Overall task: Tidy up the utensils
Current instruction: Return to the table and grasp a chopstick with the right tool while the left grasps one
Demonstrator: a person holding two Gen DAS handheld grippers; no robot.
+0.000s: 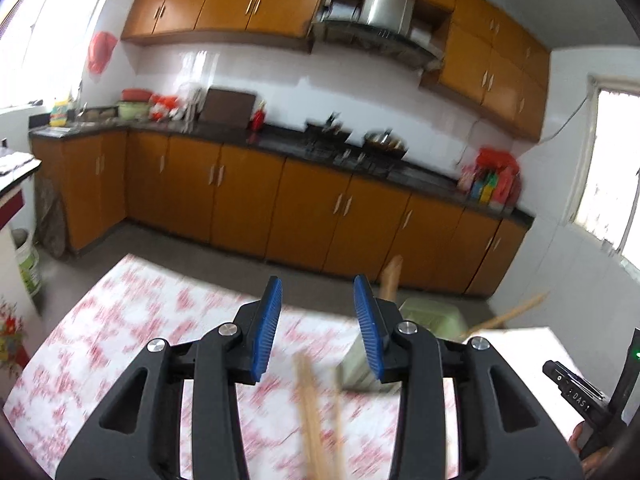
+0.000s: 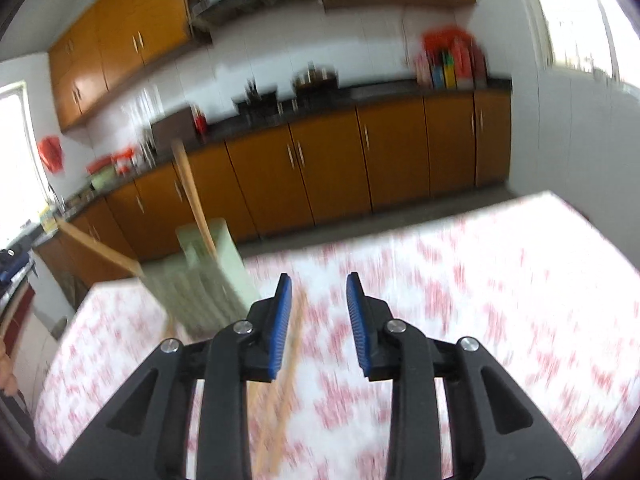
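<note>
My left gripper (image 1: 317, 280) is open over the table, with nothing between its blue pads (image 1: 266, 328). Blurred wooden sticks (image 1: 316, 420) lie on the cloth below it. To its right stands a pale green slotted holder (image 1: 434, 318) with wooden utensils (image 1: 390, 276) poking out. My right gripper (image 2: 318, 277) is open too, its pads bare. A wooden stick (image 2: 280, 380) lies on the cloth under its left finger. In the right wrist view the green holder (image 2: 208, 280) is to the left, with a wooden handle (image 2: 192, 196) rising from it.
The table carries a white cloth with red flowers (image 1: 120, 320); its far edge (image 2: 400, 236) faces a floor strip and orange kitchen cabinets (image 1: 240, 200). A black countertop holds pots and bottles. Part of the other hand-held device (image 1: 580, 396) shows at the right edge.
</note>
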